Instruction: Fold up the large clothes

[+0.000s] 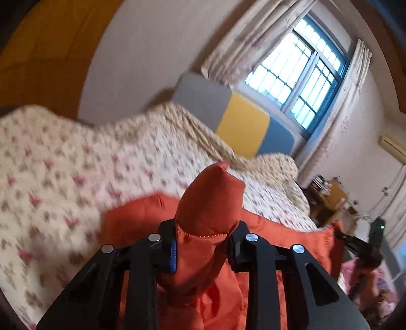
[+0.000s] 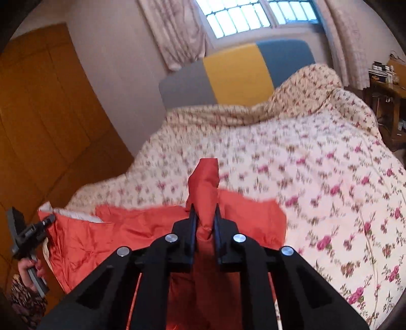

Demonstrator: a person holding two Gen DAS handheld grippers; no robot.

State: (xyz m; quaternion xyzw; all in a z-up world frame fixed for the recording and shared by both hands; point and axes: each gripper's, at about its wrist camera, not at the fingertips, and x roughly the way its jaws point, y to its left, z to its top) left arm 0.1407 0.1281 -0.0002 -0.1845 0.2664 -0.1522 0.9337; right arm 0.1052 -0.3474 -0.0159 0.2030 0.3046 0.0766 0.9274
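Since both the left gripper [image 1: 205, 243] and right gripper [image 2: 205, 228] pinch bunched corners, the orange garment [image 2: 127, 228] looks light, slippery, floppy over the bed [image 2: 304, 165].

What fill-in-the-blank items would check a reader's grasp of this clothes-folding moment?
1. Both grippers are shut on the same ____-coloured garment.
2. The left gripper and right gripper hold the fabric above a bed whose floral quilt shows ____ flowers.
3. The headboard has grey, ____ and blue panels.
4. Behind the headboard, a barred ____ lets in daylight.

Missing words: orange; pink; yellow; window
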